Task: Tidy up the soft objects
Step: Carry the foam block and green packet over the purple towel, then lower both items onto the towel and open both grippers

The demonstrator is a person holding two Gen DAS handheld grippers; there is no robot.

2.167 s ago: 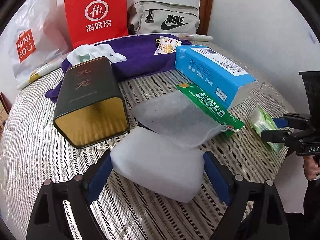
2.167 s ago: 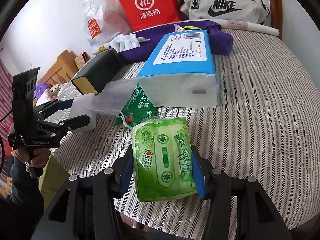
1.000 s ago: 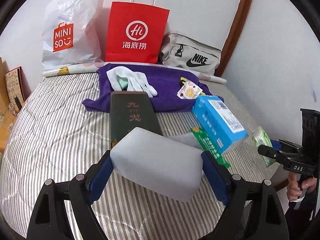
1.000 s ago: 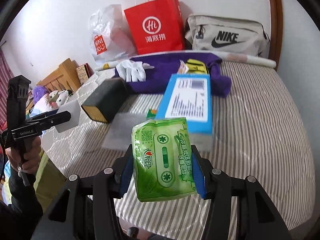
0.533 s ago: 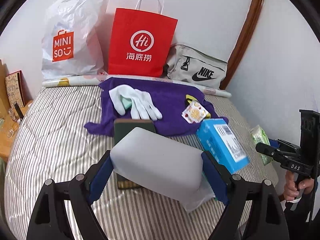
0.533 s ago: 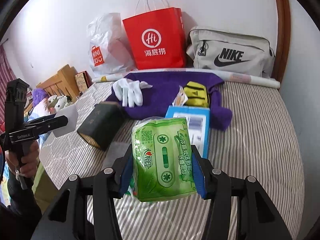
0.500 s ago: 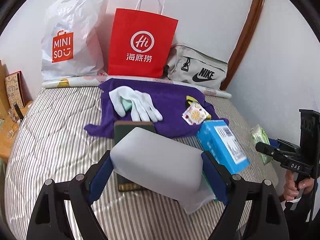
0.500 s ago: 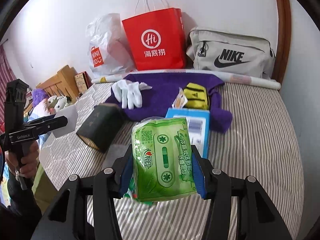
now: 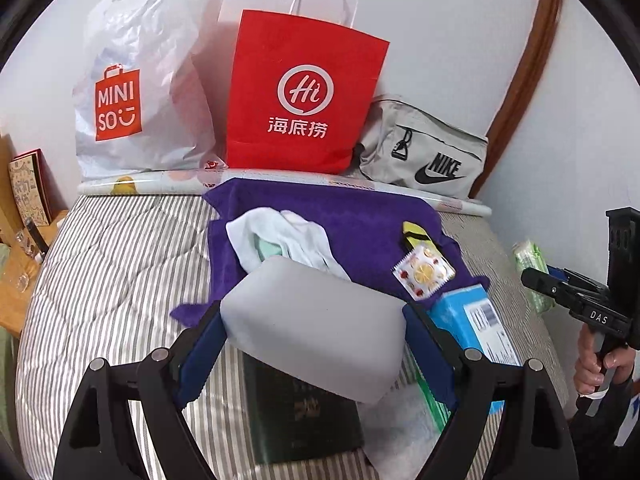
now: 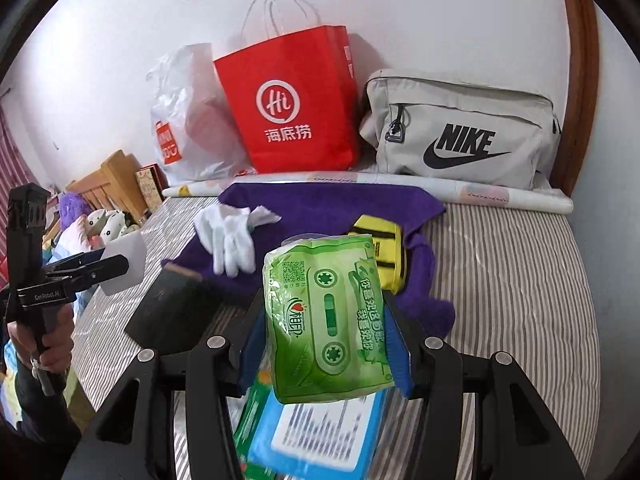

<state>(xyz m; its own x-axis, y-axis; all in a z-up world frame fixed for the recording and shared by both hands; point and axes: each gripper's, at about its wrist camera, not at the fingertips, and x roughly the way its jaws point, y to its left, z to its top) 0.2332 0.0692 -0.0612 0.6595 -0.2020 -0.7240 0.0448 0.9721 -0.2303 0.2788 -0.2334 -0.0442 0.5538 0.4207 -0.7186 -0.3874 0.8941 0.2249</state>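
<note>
L gripper [image 9: 314,336] clamps sponge [image 9: 316,330], R gripper [image 10: 326,330] – tissues [image 10: 326,320]

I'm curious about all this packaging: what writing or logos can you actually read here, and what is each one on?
"MINISO": white plastic bag.
"Hi 海底捞": red paper bag.
"NIKE": grey pouch.
"DAS": right gripper handle.
"GenRobot.AI": left gripper handle.
Green tissue pack, blue box label, dark tin: print too small or blurred to read.
</note>
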